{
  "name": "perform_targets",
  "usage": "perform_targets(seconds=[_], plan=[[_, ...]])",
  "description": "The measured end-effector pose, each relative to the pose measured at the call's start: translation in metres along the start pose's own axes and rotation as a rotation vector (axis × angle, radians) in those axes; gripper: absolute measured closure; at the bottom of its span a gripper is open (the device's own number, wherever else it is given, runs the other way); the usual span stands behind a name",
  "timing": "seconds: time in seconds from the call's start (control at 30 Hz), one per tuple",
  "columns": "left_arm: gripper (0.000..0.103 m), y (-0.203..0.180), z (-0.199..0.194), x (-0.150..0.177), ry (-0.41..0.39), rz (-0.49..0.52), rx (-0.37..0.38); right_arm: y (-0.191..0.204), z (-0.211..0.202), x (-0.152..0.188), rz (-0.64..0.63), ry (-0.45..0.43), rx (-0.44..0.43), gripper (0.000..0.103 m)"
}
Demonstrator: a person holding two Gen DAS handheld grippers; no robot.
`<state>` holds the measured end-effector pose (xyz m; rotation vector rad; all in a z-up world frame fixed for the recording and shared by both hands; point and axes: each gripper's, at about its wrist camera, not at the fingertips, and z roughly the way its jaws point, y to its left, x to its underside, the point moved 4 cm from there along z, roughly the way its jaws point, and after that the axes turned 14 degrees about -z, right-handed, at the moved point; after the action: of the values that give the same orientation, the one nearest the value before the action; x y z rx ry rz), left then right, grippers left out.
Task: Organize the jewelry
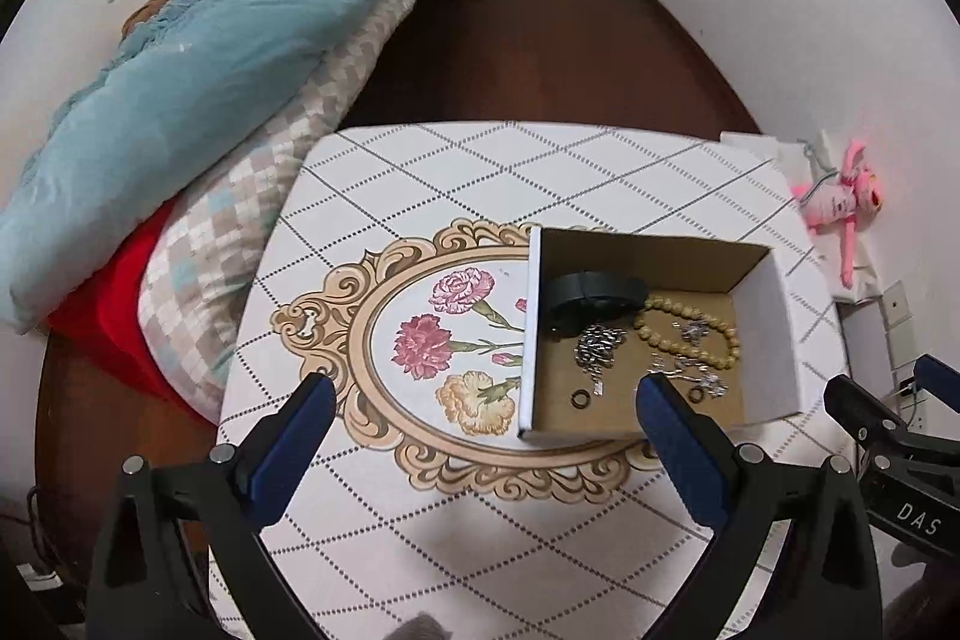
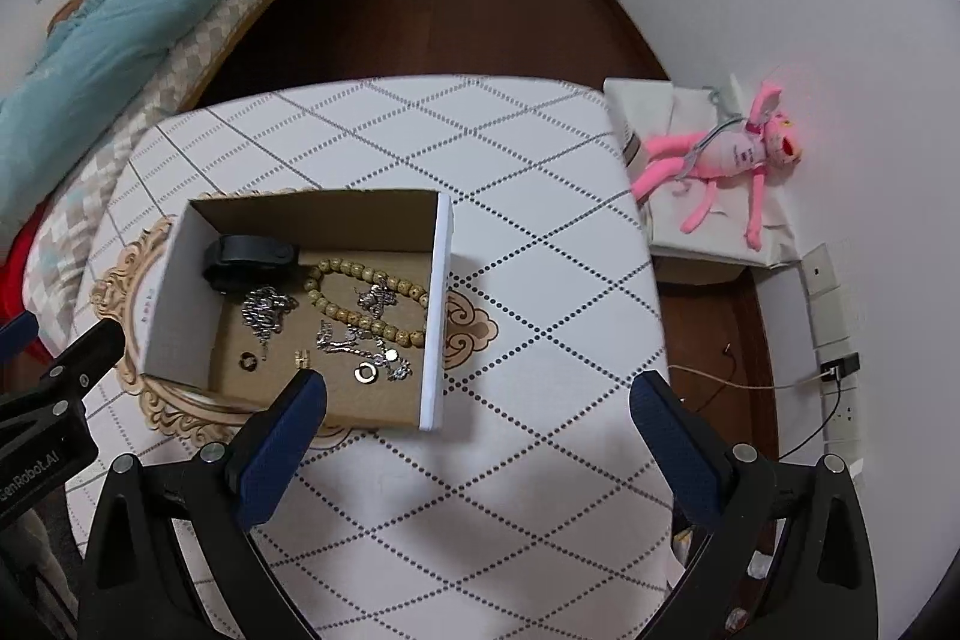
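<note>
A white cardboard box sits open-topped on the patterned worktop, partly over the printed flower medallion. Inside it, a black strap lies along the far wall, its long axis parallel to that wall; a beaded bracelet loops just beside it, with silver chains and small rings toward the near wall. The left gripper and right gripper hover near the box's near edge, fingers spread wide and released, grasping nothing.

A box on the table holds a bead bracelet, chains and rings.
</note>
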<state>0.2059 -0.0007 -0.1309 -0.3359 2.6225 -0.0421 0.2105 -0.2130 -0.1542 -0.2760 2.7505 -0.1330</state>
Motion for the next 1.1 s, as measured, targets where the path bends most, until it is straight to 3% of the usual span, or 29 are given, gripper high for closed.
perform_targets(seconds=[0.37,0.77,1.1], plan=[[0.001,0.006,-0.099,0.015,-0.096,-0.010,0.074,0.000,-0.113,0.028,0.032,-0.177,0.050,0.001],[0.001,0.017,-0.190,0.019,-0.215,0.006,0.088,0.008,-0.220,0.050,0.032,-0.314,0.066,0.000],[0.001,0.016,-0.230,0.022,-0.226,0.020,0.128,0.012,-0.279,0.061,0.028,-0.368,0.078,0.000]])
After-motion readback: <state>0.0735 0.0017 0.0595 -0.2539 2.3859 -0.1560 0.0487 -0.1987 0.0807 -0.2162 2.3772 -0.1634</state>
